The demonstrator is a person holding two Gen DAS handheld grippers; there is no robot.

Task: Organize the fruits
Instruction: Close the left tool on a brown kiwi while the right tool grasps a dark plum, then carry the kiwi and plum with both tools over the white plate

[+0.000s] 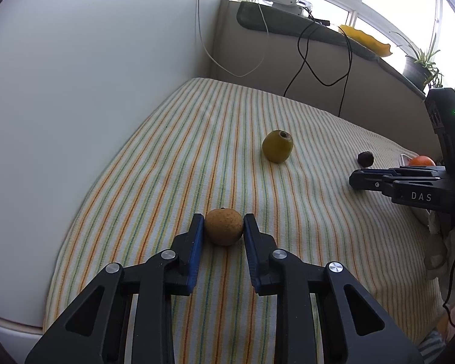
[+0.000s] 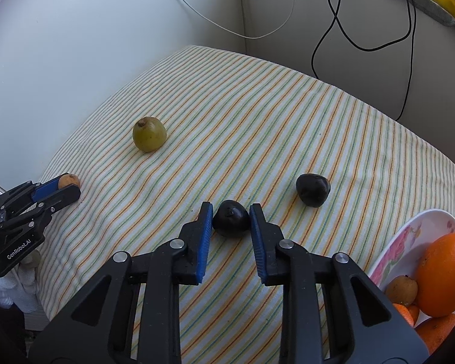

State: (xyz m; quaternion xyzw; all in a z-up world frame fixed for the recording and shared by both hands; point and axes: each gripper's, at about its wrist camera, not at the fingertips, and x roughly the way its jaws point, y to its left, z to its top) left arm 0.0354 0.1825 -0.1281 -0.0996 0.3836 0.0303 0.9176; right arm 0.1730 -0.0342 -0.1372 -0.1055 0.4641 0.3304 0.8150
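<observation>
Here each tool grips one fruit: left (image 1: 224, 227) a brown fruit (image 1: 224, 226), right (image 2: 231, 223) a dark plum (image 2: 230, 222).

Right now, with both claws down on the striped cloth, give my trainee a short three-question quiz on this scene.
1. True or false: the left claw is shut on the small round brown fruit.
2. What does the right claw grip? A) the round green fruit B) a dark purple roundish fruit C) the large round orange
3. Fill in: the large orange lies in the white flowered ____.

Key: 1 true. 2 B; a second dark purple fruit lies free on the striped cloth. 3 bowl.
</observation>
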